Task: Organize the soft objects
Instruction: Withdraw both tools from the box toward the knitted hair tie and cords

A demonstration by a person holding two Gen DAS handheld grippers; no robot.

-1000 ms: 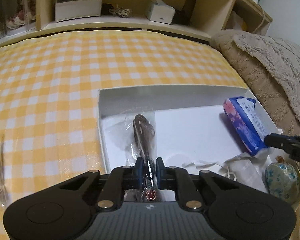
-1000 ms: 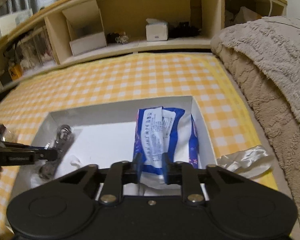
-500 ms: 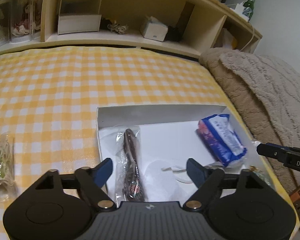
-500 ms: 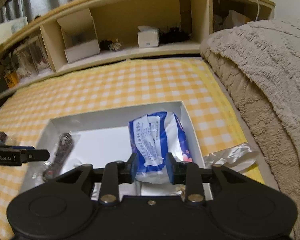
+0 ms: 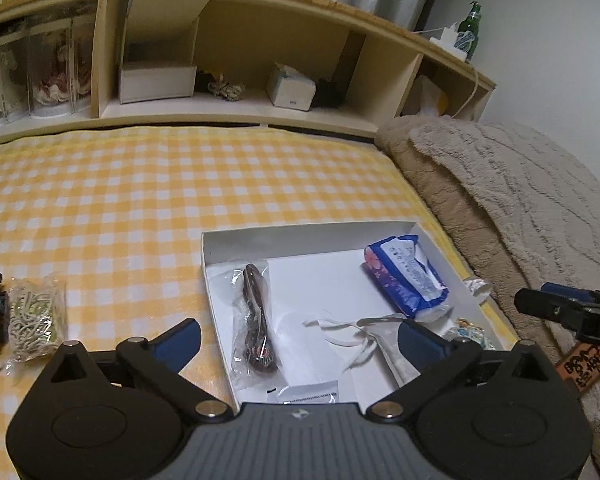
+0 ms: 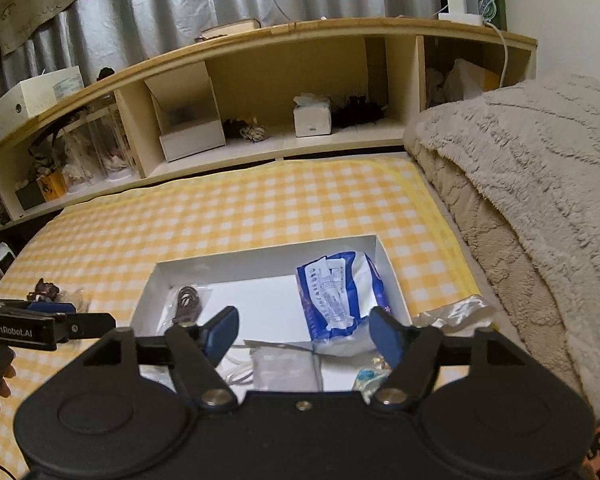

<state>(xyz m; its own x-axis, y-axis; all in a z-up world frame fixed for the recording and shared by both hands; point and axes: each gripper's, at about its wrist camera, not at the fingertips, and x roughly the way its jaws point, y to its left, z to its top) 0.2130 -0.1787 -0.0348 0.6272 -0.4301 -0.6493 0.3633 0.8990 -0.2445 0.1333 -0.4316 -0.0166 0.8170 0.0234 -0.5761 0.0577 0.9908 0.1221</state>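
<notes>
You are holding the left tool (image 5: 298, 338) above the near edge of the white shallow box (image 5: 300, 236), its jaws having just been opening and now standing wide apart, gripping nothing; the dark bagged item (image 5: 256, 320) is lying below them along the box's left side, free of both pads. You are holding the right tool (image 6: 304, 334) over the box's near right part, its jaws likewise having just been opening and now parted with nothing clasped; the blue tissue pack (image 6: 340, 300) is resting against the box's right wall, seen between the pads but untouched. The box is sitting on the yellow checked bedspread (image 5: 140, 208). A bagged cord bundle (image 5: 36, 316) is lying on the bedspread, well left of the box.
</notes>
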